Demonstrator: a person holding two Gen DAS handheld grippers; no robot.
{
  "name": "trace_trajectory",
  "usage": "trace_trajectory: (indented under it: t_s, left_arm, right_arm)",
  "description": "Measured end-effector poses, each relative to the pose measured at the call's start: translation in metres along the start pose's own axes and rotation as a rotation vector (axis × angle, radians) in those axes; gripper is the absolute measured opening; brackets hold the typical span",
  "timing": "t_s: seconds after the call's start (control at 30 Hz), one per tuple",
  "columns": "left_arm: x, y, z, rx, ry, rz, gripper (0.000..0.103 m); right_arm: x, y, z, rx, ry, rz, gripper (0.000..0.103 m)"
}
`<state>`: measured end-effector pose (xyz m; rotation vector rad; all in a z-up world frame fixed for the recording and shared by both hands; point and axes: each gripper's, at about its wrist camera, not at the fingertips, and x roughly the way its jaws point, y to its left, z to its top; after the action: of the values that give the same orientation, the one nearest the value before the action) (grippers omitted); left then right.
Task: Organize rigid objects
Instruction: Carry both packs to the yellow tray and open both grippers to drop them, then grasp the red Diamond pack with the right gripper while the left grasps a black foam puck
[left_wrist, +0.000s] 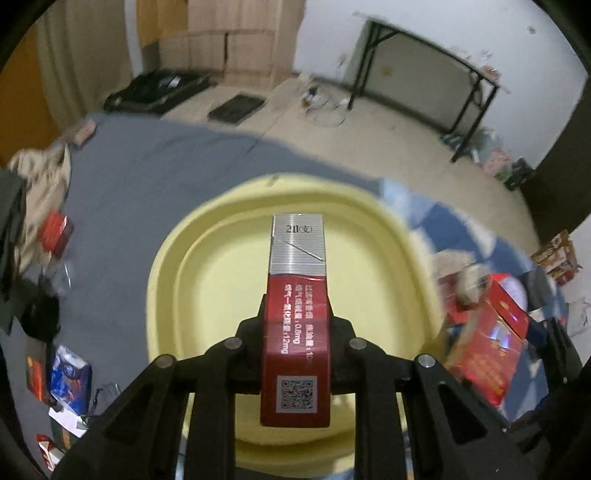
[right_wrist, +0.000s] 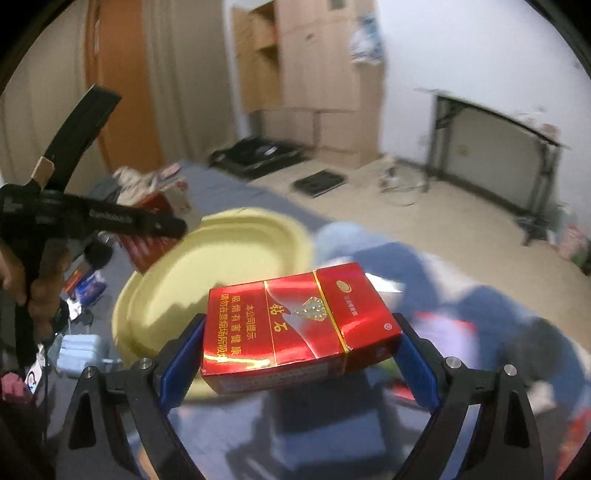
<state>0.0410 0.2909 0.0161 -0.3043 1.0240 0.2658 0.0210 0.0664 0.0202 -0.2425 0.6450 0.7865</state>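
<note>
My left gripper (left_wrist: 296, 317) is shut on a red and silver cigarette pack (left_wrist: 297, 295), held edge-up above a pale yellow tray (left_wrist: 170, 280). My right gripper (right_wrist: 301, 332) is shut on a flat red cigarette pack (right_wrist: 299, 325) with gold writing, held above the blue cloth just right of the same yellow tray (right_wrist: 155, 295). The left gripper also shows in the right wrist view (right_wrist: 173, 225), at the tray's far left with its red pack partly hidden behind it.
A grey-blue cloth (left_wrist: 147, 166) covers the surface. Red boxes (left_wrist: 484, 343) lie right of the tray; small packs (left_wrist: 70, 380) and clothes (left_wrist: 37, 177) lie left. A folding table (left_wrist: 436, 74) and cardboard boxes (left_wrist: 229, 40) stand at the back.
</note>
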Motion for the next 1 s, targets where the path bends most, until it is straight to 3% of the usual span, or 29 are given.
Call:
trace_trajectory:
  t_s: [0.23, 0.47, 0.53, 0.57, 0.6, 0.67, 0.77, 0.83, 1.0]
  left_arm:
    - [0.04, 0.036, -0.009, -0.082, 0.102, -0.016, 0.024]
    - [0.055, 0.041, -0.011, -0.146, 0.156, -0.027, 0.025]
    - [0.057, 0.045, -0.013, -0.164, 0.166, -0.031, 0.036]
    - [0.056, 0.045, -0.012, -0.174, 0.173, -0.018, 0.063]
    - [0.054, 0.045, -0.011, -0.186, 0.175, -0.037, 0.079]
    - [0.044, 0.044, -0.008, -0.203, 0.159, -0.034, 0.095]
    - [0.018, 0.041, 0.004, -0.215, 0.087, -0.026, 0.103]
    - [0.002, 0.03, 0.012, -0.218, 0.053, -0.04, 0.103]
    - [-0.03, -0.046, 0.018, -0.071, 0.006, -0.128, 0.103]
  right_arm:
    - [0.081, 0.062, 0.004, -0.187, 0.146, 0.032, 0.094]
    - [0.136, 0.074, 0.013, -0.23, 0.238, 0.049, 0.094]
    - [0.139, 0.074, 0.017, -0.221, 0.238, 0.053, 0.095]
    - [0.138, 0.072, 0.019, -0.212, 0.236, 0.056, 0.096]
    - [0.137, 0.07, 0.02, -0.203, 0.231, 0.057, 0.097]
    - [0.133, 0.067, 0.024, -0.178, 0.219, 0.055, 0.102]
    - [0.114, 0.062, 0.021, -0.114, 0.181, 0.076, 0.103]
    - [0.094, 0.051, 0.022, -0.06, 0.135, 0.08, 0.103]
    - [0.02, 0.008, 0.012, 0.07, 0.004, 0.014, 0.103]
